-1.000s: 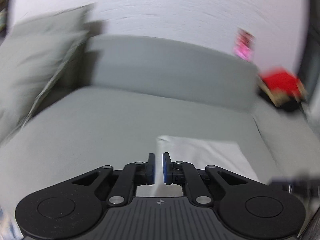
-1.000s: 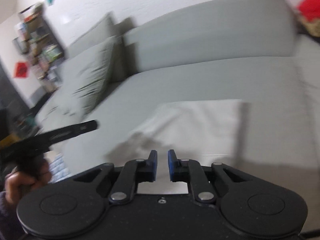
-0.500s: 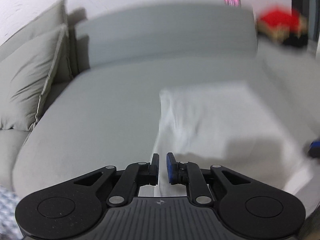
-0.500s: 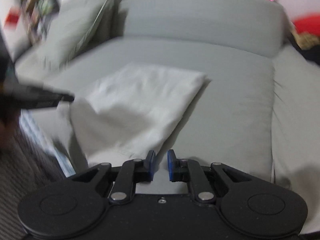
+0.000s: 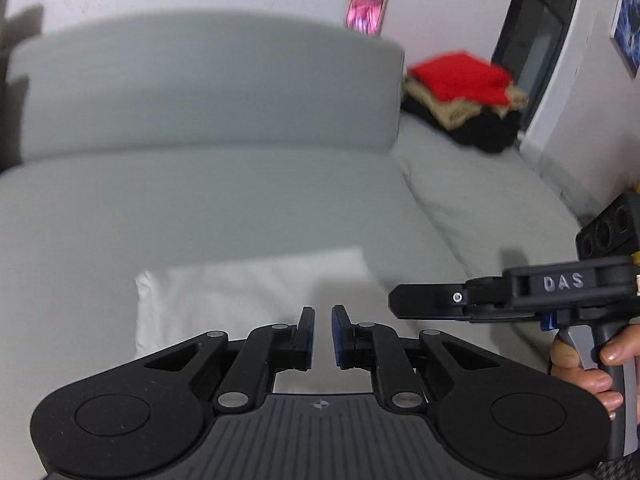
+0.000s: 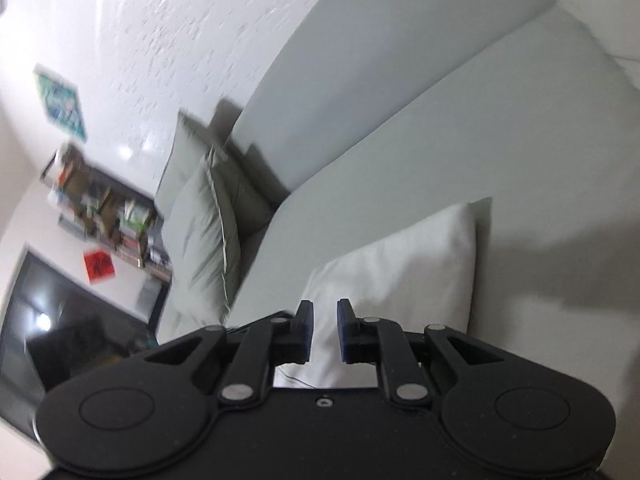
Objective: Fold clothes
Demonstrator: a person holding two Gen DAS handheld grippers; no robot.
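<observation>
A white folded garment (image 5: pixel 240 292) lies flat on the grey sofa seat (image 5: pixel 200 200); it also shows in the right wrist view (image 6: pixel 404 268). My left gripper (image 5: pixel 322 320) hovers over its near edge, jaws a narrow gap apart with nothing between them. My right gripper (image 6: pixel 323 318) hovers over the garment's near corner, tilted, jaws also a narrow gap apart and empty. The right gripper's body shows side-on in the left wrist view (image 5: pixel 520 296), held by a hand.
A pile of red, tan and black clothes (image 5: pixel 460 92) sits at the sofa's far right end. Grey cushions (image 6: pixel 204 232) lean at the left end. A bookshelf (image 6: pixel 104 216) and a dark screen (image 6: pixel 60 320) stand beyond them.
Both grippers have swung about over the garment. The right gripper has tilted and turned left toward the cushions. The left view now faces the sofa back with the right gripper beside it.
</observation>
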